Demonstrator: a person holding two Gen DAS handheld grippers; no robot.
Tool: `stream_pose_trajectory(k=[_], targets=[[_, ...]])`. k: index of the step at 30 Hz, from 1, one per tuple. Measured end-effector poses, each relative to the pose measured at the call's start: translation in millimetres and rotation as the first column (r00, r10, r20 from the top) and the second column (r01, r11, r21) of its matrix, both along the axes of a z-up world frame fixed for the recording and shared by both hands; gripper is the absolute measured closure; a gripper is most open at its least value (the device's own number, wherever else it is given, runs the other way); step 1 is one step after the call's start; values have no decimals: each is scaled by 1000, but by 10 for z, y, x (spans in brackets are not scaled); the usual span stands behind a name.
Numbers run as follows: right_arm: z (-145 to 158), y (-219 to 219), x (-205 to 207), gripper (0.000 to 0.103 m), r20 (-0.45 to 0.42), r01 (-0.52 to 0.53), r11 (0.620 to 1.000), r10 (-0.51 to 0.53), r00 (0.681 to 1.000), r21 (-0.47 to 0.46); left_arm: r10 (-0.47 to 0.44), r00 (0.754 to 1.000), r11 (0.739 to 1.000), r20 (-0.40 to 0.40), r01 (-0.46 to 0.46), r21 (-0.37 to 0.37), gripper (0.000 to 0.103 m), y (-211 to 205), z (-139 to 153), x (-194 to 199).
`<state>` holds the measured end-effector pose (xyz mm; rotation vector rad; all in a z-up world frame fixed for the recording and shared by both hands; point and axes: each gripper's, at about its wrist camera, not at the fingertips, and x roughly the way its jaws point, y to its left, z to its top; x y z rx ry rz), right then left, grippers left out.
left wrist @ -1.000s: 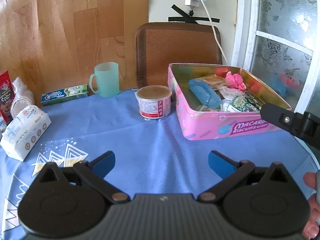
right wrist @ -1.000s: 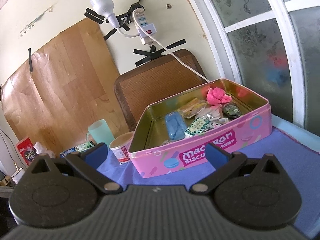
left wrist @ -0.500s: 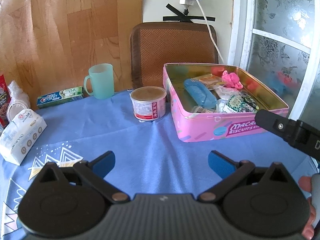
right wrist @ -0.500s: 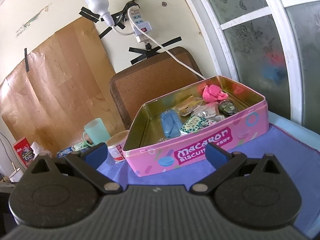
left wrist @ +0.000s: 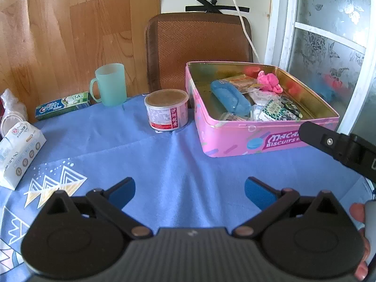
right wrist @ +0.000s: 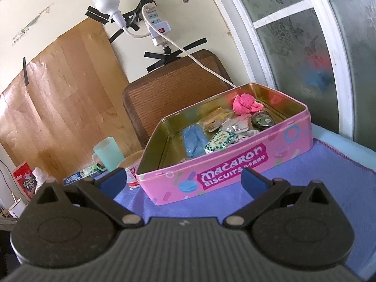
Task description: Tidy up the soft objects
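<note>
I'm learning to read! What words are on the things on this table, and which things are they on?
"MACARON BISCUITS": side of the pink metal tin.
"Crest": blue and green toothpaste box, blurry, probably.
Round can's red label: characters too small to read.
White tissue pack, red packet, green-white packet in the tin: print unreadable.

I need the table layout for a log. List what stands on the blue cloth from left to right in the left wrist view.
tissue pack → toothpaste box → green mug → round tin can → pink Macaron biscuit tin
</note>
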<state>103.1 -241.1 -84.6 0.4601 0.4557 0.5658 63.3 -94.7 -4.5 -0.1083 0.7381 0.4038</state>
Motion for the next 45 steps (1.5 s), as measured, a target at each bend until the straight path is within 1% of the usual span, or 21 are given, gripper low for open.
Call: stream_pose_trajectory(k=[14,28,45], targets=[[-79,-47,89,0,-29,5,1000,-5,1000,9,-10,999,1000,-38,10,7,0,-47,-75,116],[-92,-74,107,0,-35,13,1000,-12,999,14,-10,998,1000,-57,11,16,0,-95,-120,176],[-87,-72,102,0,-34,14,1000,-13,999,13,-5,998,1000,-56,6,13,0,-81,-114,162]])
